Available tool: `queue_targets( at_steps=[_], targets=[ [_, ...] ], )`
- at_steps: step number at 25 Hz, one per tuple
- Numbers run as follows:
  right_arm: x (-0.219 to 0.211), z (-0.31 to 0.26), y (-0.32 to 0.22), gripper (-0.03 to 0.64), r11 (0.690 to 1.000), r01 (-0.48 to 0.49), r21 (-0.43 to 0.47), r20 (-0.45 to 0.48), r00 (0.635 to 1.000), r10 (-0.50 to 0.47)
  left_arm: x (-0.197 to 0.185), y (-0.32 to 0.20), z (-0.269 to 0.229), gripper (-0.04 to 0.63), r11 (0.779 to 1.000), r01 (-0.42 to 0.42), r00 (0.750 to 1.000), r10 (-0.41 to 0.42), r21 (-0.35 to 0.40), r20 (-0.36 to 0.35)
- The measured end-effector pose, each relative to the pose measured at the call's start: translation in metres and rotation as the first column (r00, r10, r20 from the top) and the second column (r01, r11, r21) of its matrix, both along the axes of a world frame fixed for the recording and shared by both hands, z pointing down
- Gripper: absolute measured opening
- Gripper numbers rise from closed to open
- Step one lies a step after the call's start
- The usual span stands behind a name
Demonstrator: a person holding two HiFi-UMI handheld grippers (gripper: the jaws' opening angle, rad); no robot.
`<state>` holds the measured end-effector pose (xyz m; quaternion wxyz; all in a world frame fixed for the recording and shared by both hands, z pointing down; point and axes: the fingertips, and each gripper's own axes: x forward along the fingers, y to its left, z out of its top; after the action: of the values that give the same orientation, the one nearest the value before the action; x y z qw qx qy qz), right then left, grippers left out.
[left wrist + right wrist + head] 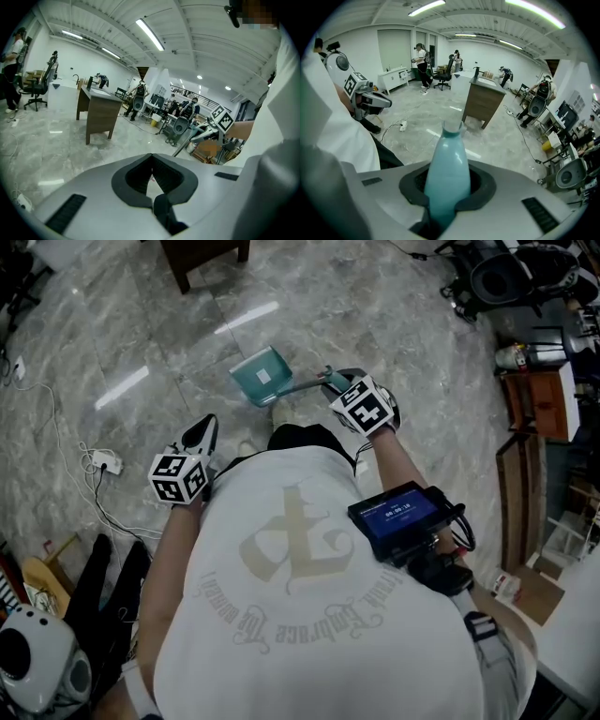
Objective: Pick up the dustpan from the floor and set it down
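Observation:
The teal dustpan [262, 375] is ahead of my feet, its pan tilted low over the marble floor [141, 324]; whether it touches I cannot tell. Its long handle [305, 385] runs back to my right gripper [330, 381]. That gripper is shut on the handle's teal grip [447, 164], which fills the gap between the dark pads [412, 190] in the right gripper view. My left gripper [202, 432] hangs at my left side, away from the dustpan. Its jaws [152, 161] meet at the tips with nothing between them.
A brown desk [202, 254] stands beyond the dustpan. A white power strip [105, 462] with trailing cables lies on the floor to the left. Robot equipment [520, 273] and a wooden cabinet [539, 404] line the right side. Other people stand by desks far off [421, 58].

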<state>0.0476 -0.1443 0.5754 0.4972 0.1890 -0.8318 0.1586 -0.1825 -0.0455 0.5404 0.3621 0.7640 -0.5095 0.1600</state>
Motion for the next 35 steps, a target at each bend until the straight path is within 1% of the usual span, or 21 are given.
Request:
queue_targets(
  at_steps=[3,6,10,17,19,24,35],
  targets=[
    [0.007,0.009,0.001,0.087,0.999,-0.048,-0.006,0.007,0.999,0.048,0.001,0.007,0.001,0.011,1.0,0.007,1.0,-0.007,-0.009,0.011],
    [0.016,0.019,0.003,0.087,0.997,-0.077,-0.006,0.004,0.997,0.077,0.002,0.015,0.001,0.011,1.0,0.016,1.0,-0.016,-0.013,0.02],
    [0.019,0.03,0.005,0.087,0.996,-0.087,0.007,-0.01,0.996,0.087,0.004,0.019,0.004,0.011,1.0,0.013,1.0,-0.012,-0.015,0.025],
    [0.03,0.042,0.01,0.087,0.995,-0.098,0.015,-0.054,0.994,0.099,0.012,0.017,0.0,0.011,1.0,-0.012,1.0,0.012,-0.007,0.012],
    [0.034,0.044,0.012,0.087,0.995,-0.099,0.006,-0.076,0.992,0.099,0.012,0.015,-0.002,0.011,1.0,-0.017,1.0,0.017,-0.006,0.014],
    [0.045,0.055,0.014,0.088,0.991,-0.137,-0.006,-0.092,0.986,0.136,0.011,0.012,-0.012,0.011,1.0,-0.019,1.0,0.019,0.003,0.022],
    [0.067,0.081,0.012,0.089,0.985,-0.174,0.017,-0.11,0.978,0.175,0.009,0.033,-0.022,0.011,0.999,0.038,0.998,-0.038,0.005,0.054]
  ],
)
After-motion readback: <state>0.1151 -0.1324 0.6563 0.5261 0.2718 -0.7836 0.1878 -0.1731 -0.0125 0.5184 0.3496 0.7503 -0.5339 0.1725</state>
